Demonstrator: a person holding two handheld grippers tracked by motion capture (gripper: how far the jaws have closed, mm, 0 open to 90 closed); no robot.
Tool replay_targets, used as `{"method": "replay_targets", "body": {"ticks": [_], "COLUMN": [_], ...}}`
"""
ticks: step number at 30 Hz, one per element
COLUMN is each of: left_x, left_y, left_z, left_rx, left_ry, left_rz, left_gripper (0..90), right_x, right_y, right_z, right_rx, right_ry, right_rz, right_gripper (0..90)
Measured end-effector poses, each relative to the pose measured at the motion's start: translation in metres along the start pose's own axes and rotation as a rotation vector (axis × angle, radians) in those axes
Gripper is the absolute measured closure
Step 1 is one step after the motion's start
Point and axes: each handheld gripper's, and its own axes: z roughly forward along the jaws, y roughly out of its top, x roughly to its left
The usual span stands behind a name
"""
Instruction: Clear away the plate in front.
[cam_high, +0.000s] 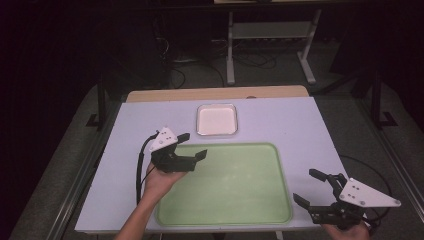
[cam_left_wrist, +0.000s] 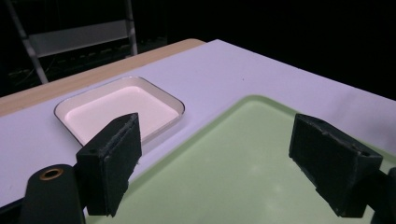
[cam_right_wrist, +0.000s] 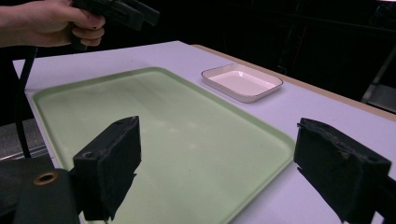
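A large light-green tray lies empty on the white table, nearer the front edge. Behind it sits a small white square dish, also empty. My left gripper hovers over the tray's back left corner, open, with nothing between its fingers. In the left gripper view the dish lies ahead left and the tray below. My right gripper is open just past the tray's front right corner. In the right gripper view the tray spreads ahead, the dish beyond it, and the left gripper at top left.
The white table top has a wooden strip along its far edge. A metal stand and cables stand on the dark floor behind. Black cables trail from both grippers.
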Motion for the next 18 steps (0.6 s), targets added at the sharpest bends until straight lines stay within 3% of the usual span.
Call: {"method": "replay_targets", "body": {"ticks": [7,18], "left_x": [0.006,0.021], "left_y": [0.011,0.036], "left_z": [0.013,0.035], "left_rx": [0.009,0.027], "left_ry": [-0.013,0.0], "left_rz": [-0.006,0.028], "left_gripper": [15.5,14.9], "right_x": [-0.001,-0.001], "right_y": [0.0,0.001], "right_z": [-0.001,-0.001], "right_rx": [-0.005,-0.005], "right_ry": [-0.003,-0.009], "right_rz": [0.002,-0.004], "right_gripper": [13.9,13.9]}}
